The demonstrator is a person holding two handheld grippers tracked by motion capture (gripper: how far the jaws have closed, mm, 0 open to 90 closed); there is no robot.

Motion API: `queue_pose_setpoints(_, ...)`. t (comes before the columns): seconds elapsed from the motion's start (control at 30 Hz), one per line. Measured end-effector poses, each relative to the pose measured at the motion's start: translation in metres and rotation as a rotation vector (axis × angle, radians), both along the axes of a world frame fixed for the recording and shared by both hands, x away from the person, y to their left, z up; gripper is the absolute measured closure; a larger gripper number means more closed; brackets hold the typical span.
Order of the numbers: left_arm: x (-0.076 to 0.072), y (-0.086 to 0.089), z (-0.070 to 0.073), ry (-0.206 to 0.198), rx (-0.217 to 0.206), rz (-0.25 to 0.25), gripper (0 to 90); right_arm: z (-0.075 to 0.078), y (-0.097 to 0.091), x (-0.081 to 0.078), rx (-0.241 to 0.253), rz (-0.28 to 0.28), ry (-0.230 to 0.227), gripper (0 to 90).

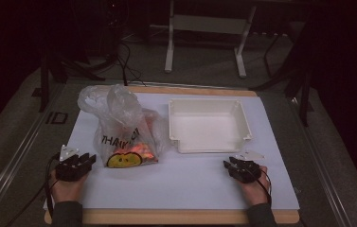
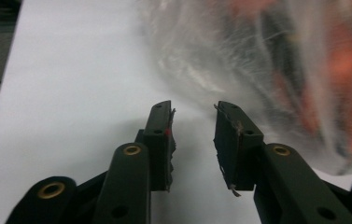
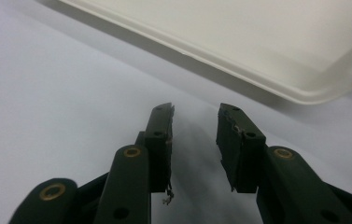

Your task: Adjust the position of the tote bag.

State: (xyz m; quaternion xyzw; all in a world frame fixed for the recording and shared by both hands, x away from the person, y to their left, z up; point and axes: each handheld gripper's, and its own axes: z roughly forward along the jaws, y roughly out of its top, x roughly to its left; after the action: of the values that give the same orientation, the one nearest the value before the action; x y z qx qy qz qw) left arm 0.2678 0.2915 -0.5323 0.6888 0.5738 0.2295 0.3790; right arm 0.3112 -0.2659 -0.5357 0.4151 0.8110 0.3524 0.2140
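The plastic bag [image 1: 121,127] is sitting left of the white tray [image 1: 209,125], looking thin, floppy and slippery; gathering its bunched top seems safest. The left gripper [image 1: 85,159] and right gripper [image 1: 229,163] are resting partly open, holding nothing

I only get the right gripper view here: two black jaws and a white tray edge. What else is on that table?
Observer: A clear plastic bag with orange contents sits to the left of the white tray.
Operator: Is anything inside the tray?
Observer: No, the high view shows its floor bare.
Operator: Where's the other gripper?
Observer: The left gripper rests on the white mat beside the bag, jaws open, nothing between them.
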Motion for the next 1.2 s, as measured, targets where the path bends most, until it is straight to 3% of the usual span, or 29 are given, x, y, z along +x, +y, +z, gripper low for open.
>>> queue_pose_setpoints(0.2, -0.001, -0.001, 0.005, -0.021, -0.018, -0.054, 68.7, 0.002, 0.007, -0.002, -0.01, 0.042, 0.0, 66.6)
queue_pose_setpoints(0.57, -0.006, 0.001, 0.018, -0.058, -0.041, -0.084, 65.3, 0.003, 0.013, -0.002, -0.012, 0.068, 0.012, 66.6)
queue_pose_setpoints(0.9, -0.01, 0.002, 0.047, -0.137, -0.136, -0.141, 61.1, 0.007, 0.022, -0.003, -0.02, 0.099, 0.012, 66.3)
queue_pose_setpoints(1.03, -0.004, -0.009, 0.059, -0.153, -0.122, -0.178, 58.7, 0.009, 0.027, -0.003, -0.031, 0.116, 0.005, 65.7)
queue_pose_setpoints(1.2, 0.006, -0.018, 0.063, -0.145, -0.097, -0.186, 57.5, 0.012, 0.035, -0.004, -0.041, 0.136, -0.004, 65.0)
